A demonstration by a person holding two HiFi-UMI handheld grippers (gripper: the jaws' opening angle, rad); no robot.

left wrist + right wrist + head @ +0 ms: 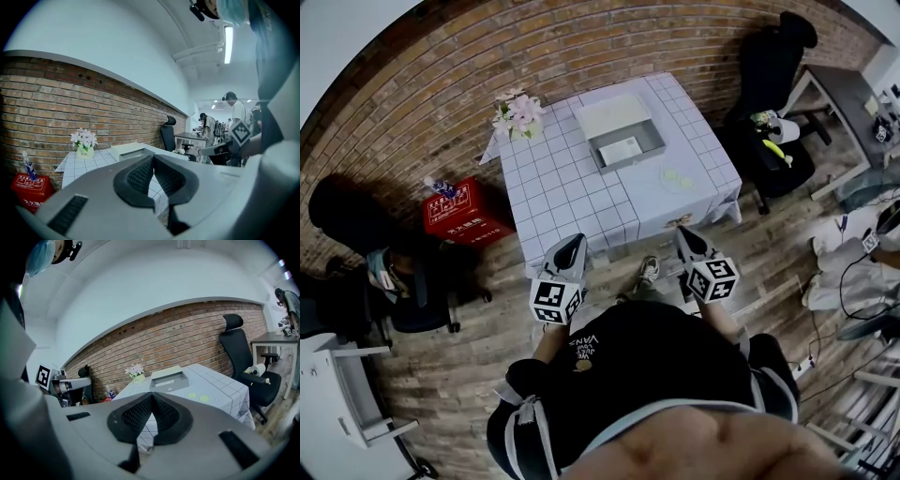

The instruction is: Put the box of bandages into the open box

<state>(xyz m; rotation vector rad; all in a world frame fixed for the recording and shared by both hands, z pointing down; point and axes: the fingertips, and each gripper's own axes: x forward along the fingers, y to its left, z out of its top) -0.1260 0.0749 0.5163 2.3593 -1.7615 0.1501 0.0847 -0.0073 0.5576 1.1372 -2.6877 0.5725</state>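
Note:
The open grey box [626,142] stands on the checked table [572,202], its pale lid [612,114] lying behind it. A flat white packet [621,148] lies inside it; I cannot tell if it is the box of bandages. My left gripper [569,251] and right gripper [689,242] hang at the table's near edge, both shut with nothing between the jaws. The left gripper [153,158] points at the table and the brick wall. The right gripper [152,395] points toward the open box [169,379].
A pot of pale flowers [516,112] stands at the table's far left corner, and two light green discs [678,178] lie to the right. A red box [464,211] sits on the floor at left. A black office chair [769,84] and a desk [844,103] stand at right.

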